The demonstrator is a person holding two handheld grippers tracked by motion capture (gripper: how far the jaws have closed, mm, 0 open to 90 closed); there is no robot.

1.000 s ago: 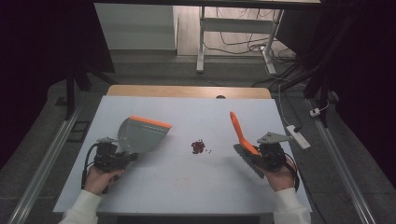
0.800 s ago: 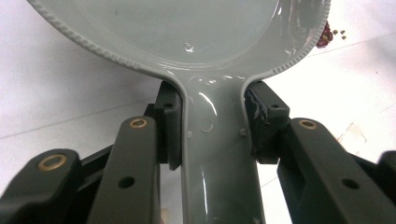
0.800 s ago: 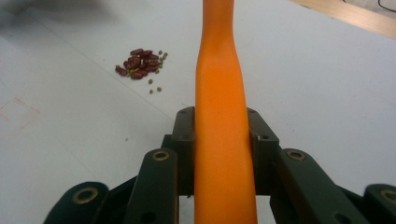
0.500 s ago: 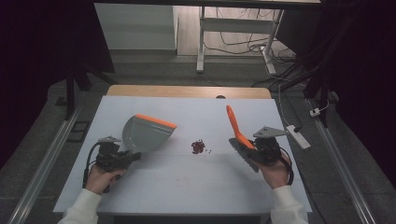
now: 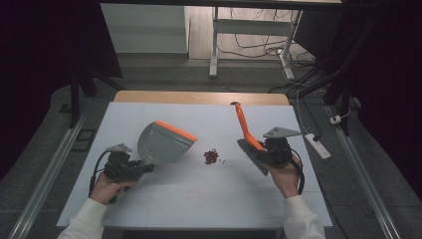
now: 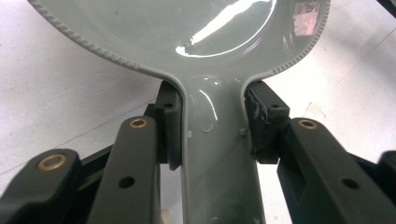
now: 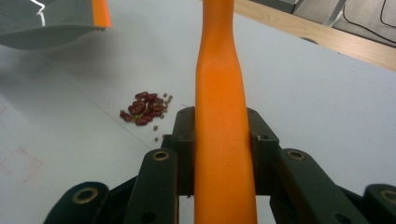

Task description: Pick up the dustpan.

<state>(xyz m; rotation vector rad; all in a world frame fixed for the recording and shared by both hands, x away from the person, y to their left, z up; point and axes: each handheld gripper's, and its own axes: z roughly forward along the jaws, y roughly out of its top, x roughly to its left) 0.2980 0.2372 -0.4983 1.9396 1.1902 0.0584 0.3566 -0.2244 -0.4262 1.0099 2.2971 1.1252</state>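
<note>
- My left gripper (image 5: 130, 168): jaws drawn in on the narrow handle of a grey plastic dustpan with an orange front lip (image 5: 164, 142). In the left gripper view, both pads press flat against the two sides of that handle, just below where it widens into the pan (image 6: 187, 28).
- Dustpan position: lifted and tilted over the left half of the white table top (image 5: 199, 199), orange lip facing the middle of the table.
- My right gripper (image 5: 271, 152): jaws clamped on an orange plastic brush handle (image 5: 244, 124). In the right gripper view, the handle (image 7: 222, 107) runs straight up between the two pads, which touch it on both sides.
- Brush position: handle slanting up and away from me; grey bristle head (image 5: 251, 154) low, just beside my right hand.
- Small heap of dark red beans (image 5: 211, 156): lying on the table between dustpan and brush, touching neither; a few loose pale bits scattered beside it (image 7: 161, 133).
</note>
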